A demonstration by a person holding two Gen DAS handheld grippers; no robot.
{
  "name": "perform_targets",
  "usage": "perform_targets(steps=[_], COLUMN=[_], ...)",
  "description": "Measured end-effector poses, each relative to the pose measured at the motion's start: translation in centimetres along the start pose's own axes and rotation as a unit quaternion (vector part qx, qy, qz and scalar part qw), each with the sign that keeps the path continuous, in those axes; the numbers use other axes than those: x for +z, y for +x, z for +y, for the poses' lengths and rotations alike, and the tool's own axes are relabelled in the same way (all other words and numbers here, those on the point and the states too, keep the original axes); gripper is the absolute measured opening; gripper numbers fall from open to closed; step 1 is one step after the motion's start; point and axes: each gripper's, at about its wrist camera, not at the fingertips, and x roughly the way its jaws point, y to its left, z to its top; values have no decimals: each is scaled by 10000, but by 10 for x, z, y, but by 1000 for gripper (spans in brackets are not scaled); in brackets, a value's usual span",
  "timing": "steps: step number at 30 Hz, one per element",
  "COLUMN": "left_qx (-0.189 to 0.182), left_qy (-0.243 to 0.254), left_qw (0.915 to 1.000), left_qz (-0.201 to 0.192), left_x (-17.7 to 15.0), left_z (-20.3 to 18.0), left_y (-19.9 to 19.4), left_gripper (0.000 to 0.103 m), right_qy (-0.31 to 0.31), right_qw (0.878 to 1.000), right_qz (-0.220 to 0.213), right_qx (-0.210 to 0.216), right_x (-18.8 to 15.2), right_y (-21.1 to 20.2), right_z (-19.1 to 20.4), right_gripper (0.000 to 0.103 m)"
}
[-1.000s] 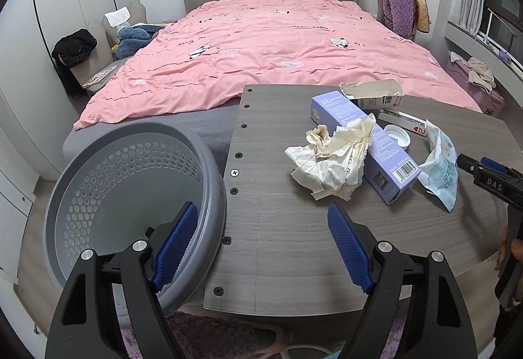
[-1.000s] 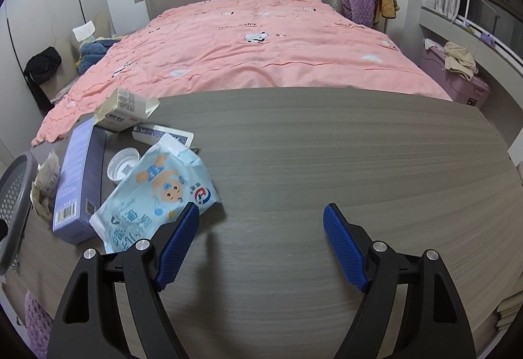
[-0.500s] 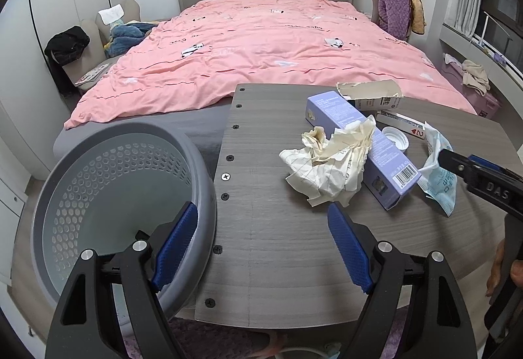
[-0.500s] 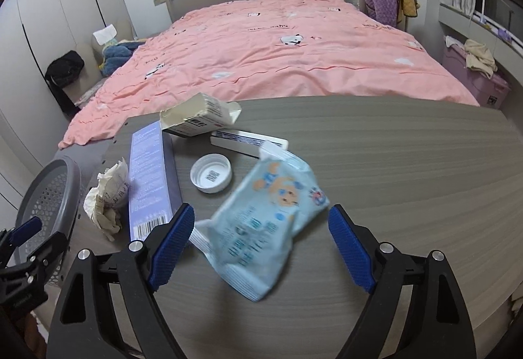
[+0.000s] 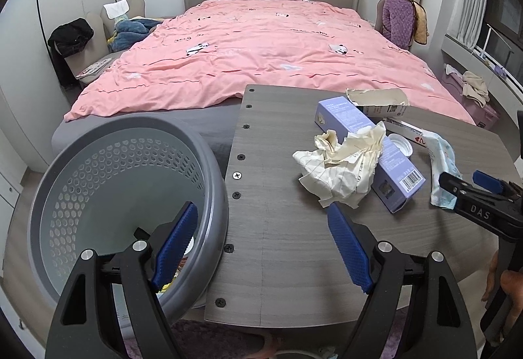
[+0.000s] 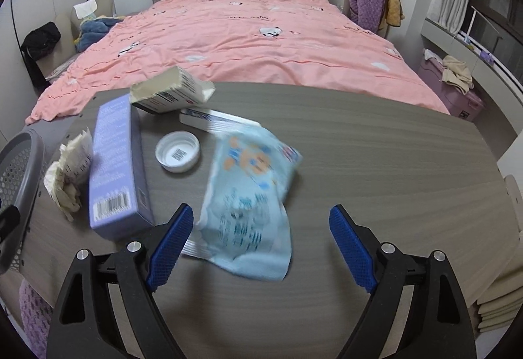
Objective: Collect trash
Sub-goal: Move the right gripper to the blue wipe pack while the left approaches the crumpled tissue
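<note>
Trash: 3 boxes [image 6: 117, 166], 1 cap [image 6: 177, 155], 1 packet [image 6: 248, 195].

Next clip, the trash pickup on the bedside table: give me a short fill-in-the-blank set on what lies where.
1. The crumpled paper leans against the ____ box.
2. The perforated bin stands off the table's ____ edge in the left wrist view.
3. The bed's cover is ____.
4. Between the right hand-held gripper's open fingers lies the light blue ____.

Missing words: purple; left; pink; packet
</note>
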Motion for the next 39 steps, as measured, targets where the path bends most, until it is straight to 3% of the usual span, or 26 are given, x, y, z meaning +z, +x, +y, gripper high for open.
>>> perform_targets(steps=[3, 8, 17, 23, 31, 39], left_qx=[-21, -35, 86, 122, 71, -87], left_qy=[30, 55, 86, 108, 119, 22], left_qw=[10000, 10000, 9999, 9999, 9999, 9997], left_qz=[-20, 13, -38, -10, 48, 213], left_x=[-1, -2, -1, 1, 2, 4], left_z=[-2, -4, -7, -11, -16, -17], left_y=[-2, -2, -6, -6, -7, -3], left_gripper=[78, 78, 78, 78, 78, 78], right_qy=[105, 185, -408, -1109, -1291, -1583], right_qw=[9999, 9987, 9962, 9881, 9772, 9707], right_qz=[61, -45, -75, -47, 228, 361], right_qx=[24, 481, 771, 1069, 1670, 1774], right_x=[-8, -8, 9, 24, 40, 37], right_y=[-3, -7, 5, 14, 34, 45], right_z=[-13, -22, -14, -13, -26, -18], right_gripper=[84, 84, 84, 89, 89, 77])
